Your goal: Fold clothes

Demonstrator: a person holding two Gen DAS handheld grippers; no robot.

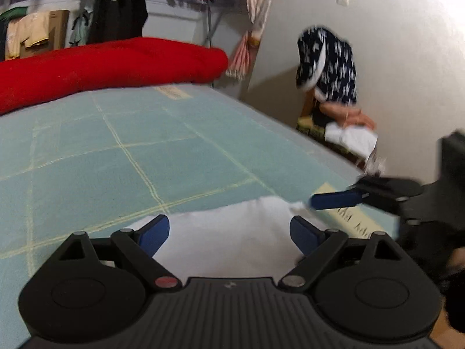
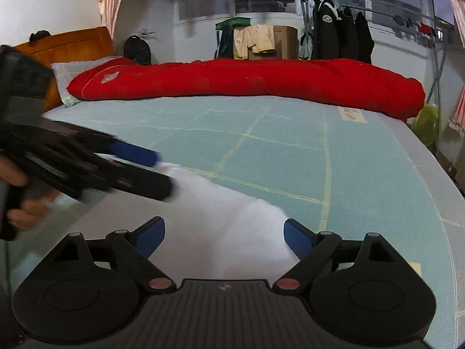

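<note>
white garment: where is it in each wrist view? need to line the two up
Left wrist view: the white garment lies at bottom centre on the green bed cover, between the open left gripper fingers.
Right wrist view: it runs from centre-left down to bottom centre, between the open right gripper fingers.
Shared landmark: the red quilt along the bed's far side.
</note>
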